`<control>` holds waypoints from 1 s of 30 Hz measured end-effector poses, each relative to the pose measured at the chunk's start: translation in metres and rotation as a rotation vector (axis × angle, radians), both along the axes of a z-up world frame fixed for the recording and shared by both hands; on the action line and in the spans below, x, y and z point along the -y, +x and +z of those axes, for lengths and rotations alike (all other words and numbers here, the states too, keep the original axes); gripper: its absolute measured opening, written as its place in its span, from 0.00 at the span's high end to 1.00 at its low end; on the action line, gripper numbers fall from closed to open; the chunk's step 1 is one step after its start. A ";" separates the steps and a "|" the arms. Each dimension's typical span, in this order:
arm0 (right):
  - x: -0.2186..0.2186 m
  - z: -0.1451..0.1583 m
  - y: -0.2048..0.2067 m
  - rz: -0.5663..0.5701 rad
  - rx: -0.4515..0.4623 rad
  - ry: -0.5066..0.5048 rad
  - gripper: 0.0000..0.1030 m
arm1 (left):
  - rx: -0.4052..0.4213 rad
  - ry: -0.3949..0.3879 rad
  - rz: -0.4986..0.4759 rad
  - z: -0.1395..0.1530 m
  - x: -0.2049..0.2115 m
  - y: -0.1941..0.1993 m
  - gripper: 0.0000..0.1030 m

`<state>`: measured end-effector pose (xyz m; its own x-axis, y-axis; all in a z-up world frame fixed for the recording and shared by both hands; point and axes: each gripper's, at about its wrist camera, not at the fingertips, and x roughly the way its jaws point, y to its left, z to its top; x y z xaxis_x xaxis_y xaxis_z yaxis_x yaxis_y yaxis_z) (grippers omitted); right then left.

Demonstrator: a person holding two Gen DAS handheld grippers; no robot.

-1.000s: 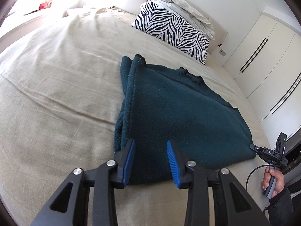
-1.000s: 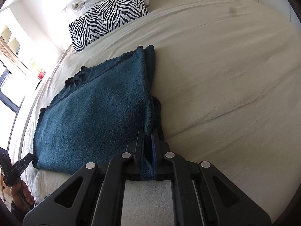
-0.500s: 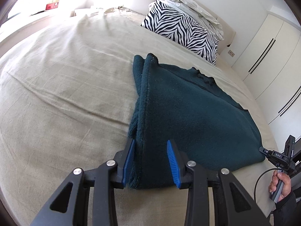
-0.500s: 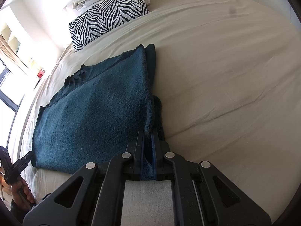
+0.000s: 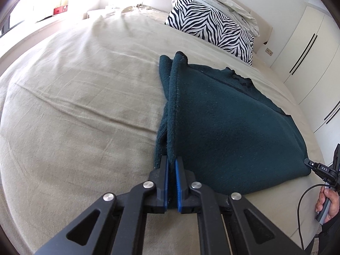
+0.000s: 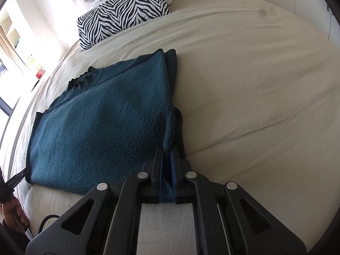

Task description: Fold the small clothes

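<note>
The teal sweater lies flat on the bed, already doubled lengthwise, its near hem at the bed's edge. The left gripper is pinched on one near corner, the right gripper on the other. Each bite looks shallow; I judge the thick fleece could slip free on lifting, or only the top layer rise, skewing the fold.

There was one dark teal sweater on one bed. One zebra-striped pillow lay at the head, with one pile of pale bedding on it. Two grippers were seen, the left gripper and the right gripper.
</note>
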<state>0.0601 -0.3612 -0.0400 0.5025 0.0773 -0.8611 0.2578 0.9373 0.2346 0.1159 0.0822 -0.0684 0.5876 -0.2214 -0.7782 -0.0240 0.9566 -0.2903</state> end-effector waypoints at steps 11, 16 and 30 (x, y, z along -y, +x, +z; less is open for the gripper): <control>0.001 -0.001 -0.008 -0.006 -0.006 0.003 0.95 | -0.018 0.021 -0.015 -0.002 0.000 -0.005 0.93; 0.008 -0.010 -0.007 -0.016 -0.007 0.056 0.95 | -0.019 0.022 -0.018 -0.002 0.000 -0.005 0.93; 0.016 0.053 -0.001 -0.108 0.147 0.113 0.70 | 0.111 0.093 -0.040 0.061 0.015 0.021 0.58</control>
